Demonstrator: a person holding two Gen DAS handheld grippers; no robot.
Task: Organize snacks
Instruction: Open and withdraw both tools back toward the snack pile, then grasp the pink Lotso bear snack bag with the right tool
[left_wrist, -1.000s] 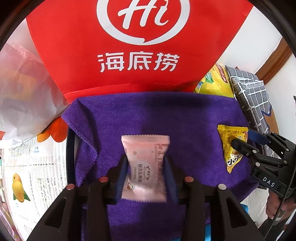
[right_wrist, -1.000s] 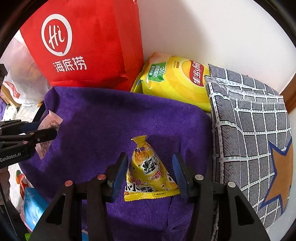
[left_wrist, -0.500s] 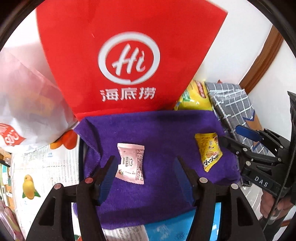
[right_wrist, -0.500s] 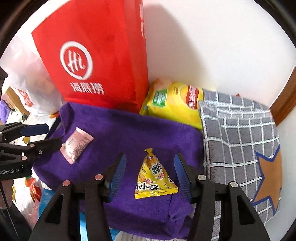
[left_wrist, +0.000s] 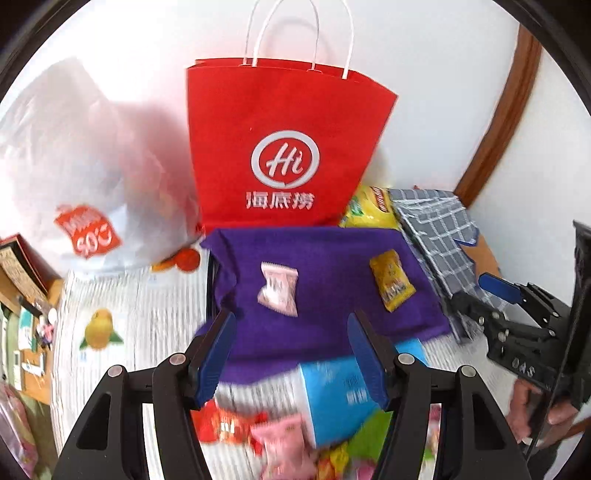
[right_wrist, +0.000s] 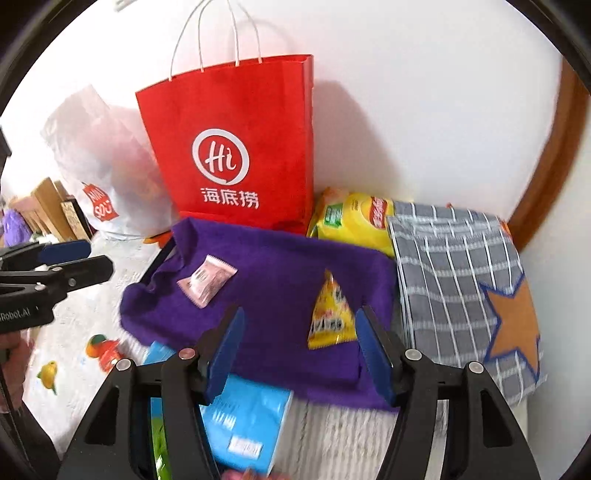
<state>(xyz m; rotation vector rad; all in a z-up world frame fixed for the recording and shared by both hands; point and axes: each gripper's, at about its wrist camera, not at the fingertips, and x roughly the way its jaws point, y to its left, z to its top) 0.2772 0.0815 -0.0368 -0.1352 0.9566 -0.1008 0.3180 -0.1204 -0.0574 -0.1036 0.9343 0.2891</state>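
A pink snack packet (left_wrist: 279, 293) (right_wrist: 207, 280) and a yellow triangular snack packet (left_wrist: 391, 284) (right_wrist: 330, 317) lie on a purple cloth (left_wrist: 325, 258) (right_wrist: 280, 266). My left gripper (left_wrist: 291, 358) is open and empty, pulled back above the cloth's near edge. My right gripper (right_wrist: 299, 350) is open and empty, just short of the yellow packet. The right gripper also shows at the right edge of the left wrist view (left_wrist: 495, 299), and the left gripper at the left edge of the right wrist view (right_wrist: 70, 262).
A red paper bag (left_wrist: 284, 147) (right_wrist: 236, 147) stands behind the cloth against the wall. A white plastic bag (left_wrist: 92, 177) is left of it; a yellow chips bag (right_wrist: 351, 221) and a grey checked bag (right_wrist: 461, 277) are to the right. A blue pack (left_wrist: 340, 398) (right_wrist: 247, 424) and loose snacks (left_wrist: 258, 432) lie near me.
Both grippers have let go of their packets and pulled back and up from the cloth. The pink and yellow packets stay lying on it.
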